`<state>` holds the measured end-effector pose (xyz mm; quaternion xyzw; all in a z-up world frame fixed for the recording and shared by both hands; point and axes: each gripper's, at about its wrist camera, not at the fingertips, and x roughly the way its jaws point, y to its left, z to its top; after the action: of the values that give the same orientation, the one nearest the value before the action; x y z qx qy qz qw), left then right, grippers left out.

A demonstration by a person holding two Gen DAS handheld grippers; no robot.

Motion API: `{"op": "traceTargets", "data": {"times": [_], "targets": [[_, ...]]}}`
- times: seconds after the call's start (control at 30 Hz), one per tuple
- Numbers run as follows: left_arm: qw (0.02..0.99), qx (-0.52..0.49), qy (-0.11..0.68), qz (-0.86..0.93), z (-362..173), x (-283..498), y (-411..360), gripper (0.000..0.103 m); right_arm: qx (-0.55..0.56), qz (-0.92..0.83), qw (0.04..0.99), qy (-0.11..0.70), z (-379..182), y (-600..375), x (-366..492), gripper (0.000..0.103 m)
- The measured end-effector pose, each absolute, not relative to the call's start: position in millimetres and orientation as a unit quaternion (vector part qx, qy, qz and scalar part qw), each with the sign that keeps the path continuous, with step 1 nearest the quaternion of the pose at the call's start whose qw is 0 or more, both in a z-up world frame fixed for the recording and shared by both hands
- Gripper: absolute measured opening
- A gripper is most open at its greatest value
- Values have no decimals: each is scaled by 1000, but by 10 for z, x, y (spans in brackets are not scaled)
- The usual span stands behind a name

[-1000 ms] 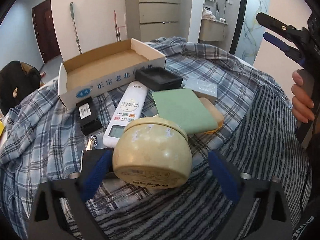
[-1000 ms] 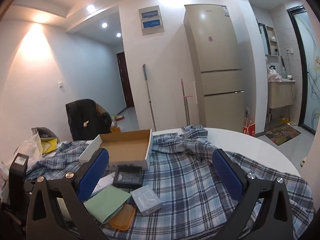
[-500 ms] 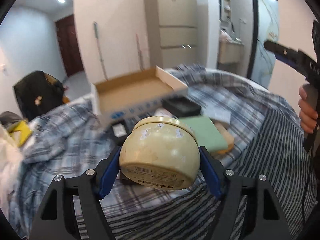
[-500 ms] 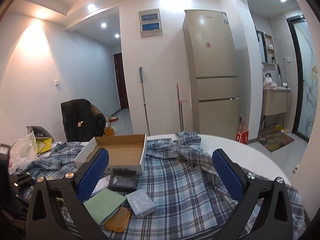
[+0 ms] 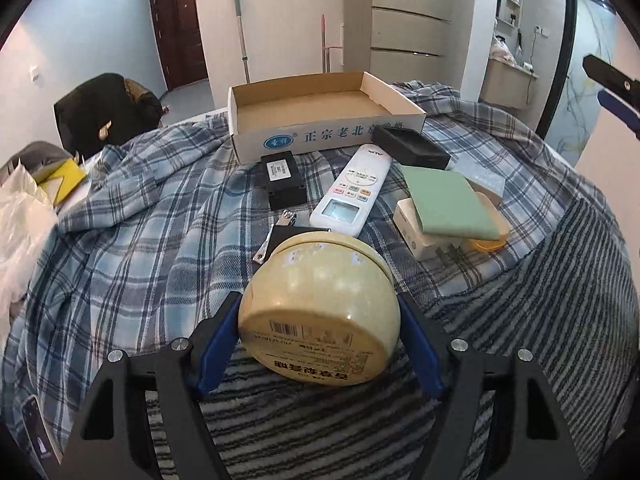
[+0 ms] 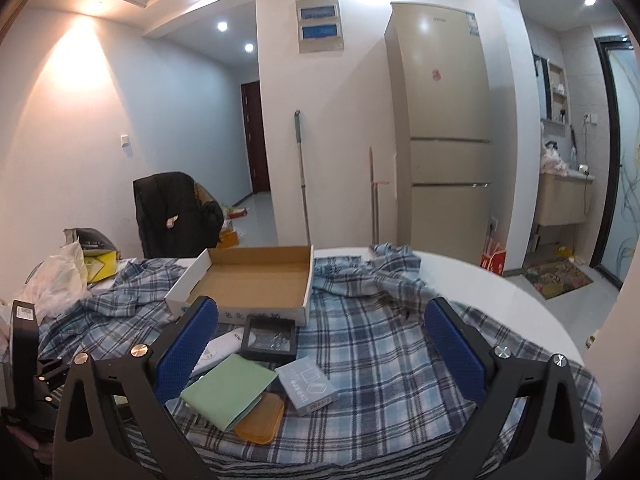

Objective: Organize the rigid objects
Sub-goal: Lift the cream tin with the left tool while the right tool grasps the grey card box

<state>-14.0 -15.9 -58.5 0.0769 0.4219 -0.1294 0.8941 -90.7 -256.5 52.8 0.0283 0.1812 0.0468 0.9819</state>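
My left gripper point(image 5: 320, 336) is shut on a round cream tin point(image 5: 320, 308) and holds it above the cloth, short of the open cardboard box point(image 5: 316, 120). Between tin and box lie a white remote point(image 5: 352, 190), a black adapter point(image 5: 284, 178), a black tray point(image 5: 412, 146), a green pad point(image 5: 448, 196) on an orange lid and a white box point(image 5: 412, 228). My right gripper point(image 6: 320, 352) is open and empty, held above the table; under it are the box point(image 6: 248, 284), the black tray point(image 6: 268, 338), the green pad point(image 6: 228, 392) and a grey card box point(image 6: 306, 386).
Plaid shirts point(image 5: 120, 240) and a striped cloth point(image 5: 560, 320) cover the round table point(image 6: 480, 280). A nail clipper point(image 5: 286, 218) lies by the remote. Plastic bags point(image 5: 20, 216) sit at the left edge. A chair with a black jacket point(image 6: 176, 208) stands behind.
My left gripper closed on the cream tin and lifted it off the cloth, turning to face the box. My right gripper stayed open and rose slightly.
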Motion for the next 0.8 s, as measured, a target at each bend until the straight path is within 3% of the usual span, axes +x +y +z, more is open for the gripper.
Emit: {"op": "traceTargets", "data": {"times": [0.13,0.33,0.8], "targets": [[891,75,425,-138,-618,-70,-189,77,23,37,982,184,479,-2589,-888,103],[872,-4,457,-178,-695,90,-64,77,31,36,978,202,397,-2672,-848,103],[897,55,408,-159,-586,-60,-195,77,11,33,977,211,446,-2736,-803,103]]}}
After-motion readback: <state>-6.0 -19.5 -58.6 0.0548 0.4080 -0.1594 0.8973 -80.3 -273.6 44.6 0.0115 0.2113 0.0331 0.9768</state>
